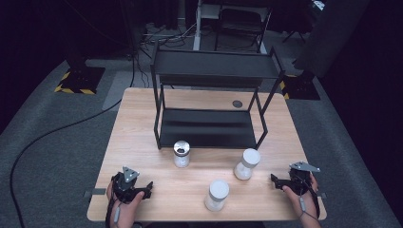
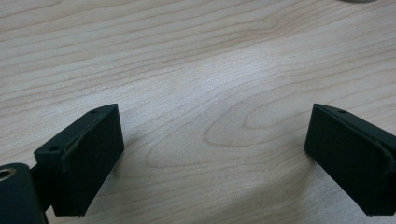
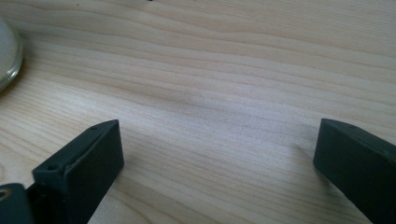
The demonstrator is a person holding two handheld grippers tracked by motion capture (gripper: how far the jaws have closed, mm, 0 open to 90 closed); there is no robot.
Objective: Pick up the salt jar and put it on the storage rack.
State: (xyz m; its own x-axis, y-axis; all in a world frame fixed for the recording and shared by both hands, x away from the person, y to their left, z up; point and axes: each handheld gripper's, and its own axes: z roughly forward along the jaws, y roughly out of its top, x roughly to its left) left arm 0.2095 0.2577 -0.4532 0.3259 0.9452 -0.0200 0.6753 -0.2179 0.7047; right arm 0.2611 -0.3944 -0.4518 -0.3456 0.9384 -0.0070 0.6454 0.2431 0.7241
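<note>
1. Both sets of jaws stand wide apart over bare wood, gripping nothing: left gripper [image 1: 142, 190], right gripper [image 1: 274, 179].
2. Three jars wait between them: the near jar [image 1: 217, 194], the right jar [image 1: 247, 164] and the open-topped jar [image 1: 181, 153] (dark inside).
3. Behind stands the black shelf [image 1: 209, 128]; I'd approach level and squeeze mid-body.

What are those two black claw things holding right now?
Nothing. The left gripper and right gripper are both open over the bare light wooden table; the three clear white-capped jars stand untouched.
</note>
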